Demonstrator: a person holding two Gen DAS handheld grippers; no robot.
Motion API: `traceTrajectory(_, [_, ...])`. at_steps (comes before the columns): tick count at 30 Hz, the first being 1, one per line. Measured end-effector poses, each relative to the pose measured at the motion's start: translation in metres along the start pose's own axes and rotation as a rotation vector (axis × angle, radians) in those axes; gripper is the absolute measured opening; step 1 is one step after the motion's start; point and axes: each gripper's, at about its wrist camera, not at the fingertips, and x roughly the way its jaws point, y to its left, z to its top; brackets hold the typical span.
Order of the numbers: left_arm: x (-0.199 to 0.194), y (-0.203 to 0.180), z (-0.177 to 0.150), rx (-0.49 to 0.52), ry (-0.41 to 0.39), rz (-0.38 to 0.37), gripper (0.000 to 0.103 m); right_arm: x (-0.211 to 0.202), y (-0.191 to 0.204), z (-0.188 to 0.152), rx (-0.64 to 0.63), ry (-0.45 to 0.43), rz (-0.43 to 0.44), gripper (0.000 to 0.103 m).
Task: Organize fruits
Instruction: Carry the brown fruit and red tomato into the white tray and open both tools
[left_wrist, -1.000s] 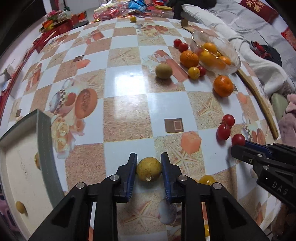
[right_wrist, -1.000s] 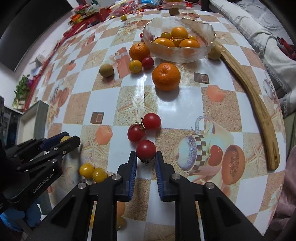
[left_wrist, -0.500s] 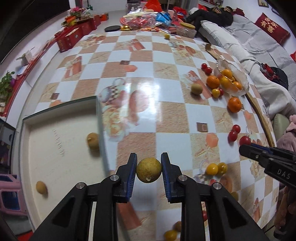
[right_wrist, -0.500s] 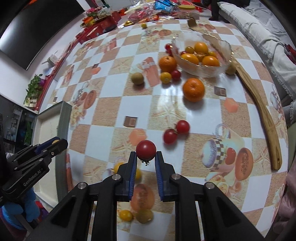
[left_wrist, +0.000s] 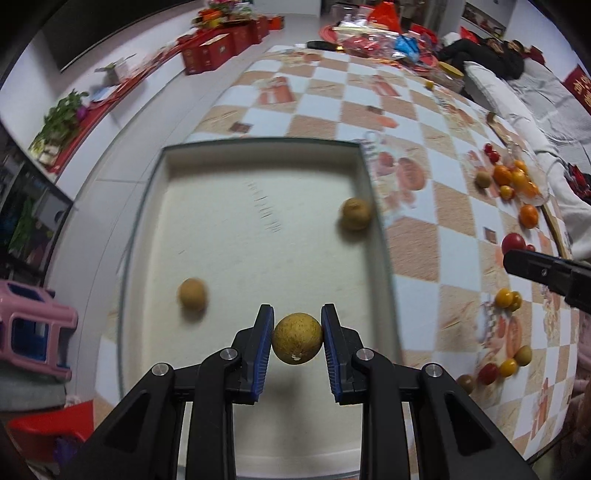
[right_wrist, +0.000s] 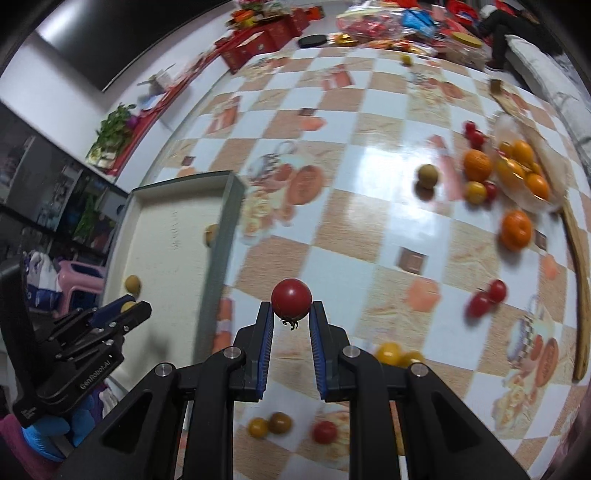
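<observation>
My left gripper (left_wrist: 297, 323) is shut on a round yellow-brown fruit (left_wrist: 297, 338) and holds it above the cream tray (left_wrist: 236, 162), over its near part. Two similar brown fruits (left_wrist: 355, 213) (left_wrist: 191, 293) lie in the tray. My right gripper (right_wrist: 291, 312) is shut on a red tomato (right_wrist: 291, 298), raised over the checkered table just right of the tray's wall (right_wrist: 221, 236). The left gripper also shows in the right wrist view (right_wrist: 129, 306), over the tray. Oranges fill a glass bowl (right_wrist: 524, 170) at far right.
Loose tomatoes (right_wrist: 487, 297), small yellow fruits (right_wrist: 393, 352), oranges (right_wrist: 515, 229) and a brown fruit (right_wrist: 427, 174) lie scattered on the table. A long wooden stick (right_wrist: 580, 280) runs along the right edge. Red boxes and snack bags crowd the far end. A pink stool (left_wrist: 35, 332) stands left.
Both grippers have lifted their fruit off the table and swung left. The left one now hangs over the tray; the right one has come close to the tray's right wall.
</observation>
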Motion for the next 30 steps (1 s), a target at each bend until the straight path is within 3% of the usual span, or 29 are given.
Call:
traceTrajectory(10, [0.013,0.066,-0.031,-0.125,0.037,0.082,0.028,0.053,0.088,0.019,-0.152,0.105,0.079,0.022])
traceTrajectory(16, [0.023,0.072,-0.038,-0.125,0.034,0.099,0.028,0.093,0.115,0.021,-0.218,0.184,0.035,0.022])
traceTrajectory(25, [0.030,0.073,-0.041,-0.118,0.026,0.105,0.028,0.120,0.131,0.025,-0.302,0.219,-0.042,0.023])
traceTrajectory(27, [0.030,0.073,-0.041,-0.110,0.026,0.109,0.036,0.124,0.132,0.024,-0.311,0.225,-0.049,0.023])
traceTrajectory(28, [0.030,0.073,-0.041,-0.107,0.028,0.110,0.065,0.124,0.133,0.024,-0.316,0.223,-0.051,0.024])
traceTrajectory(29, [0.028,0.074,-0.041,-0.108,0.017,0.108,0.074,0.125,0.134,0.023,-0.322,0.222,-0.052,0.025])
traceTrajectory(30, [0.026,0.073,-0.042,-0.106,-0.002,0.093,0.074,0.125,0.135,0.024,-0.325,0.224,-0.044,0.027])
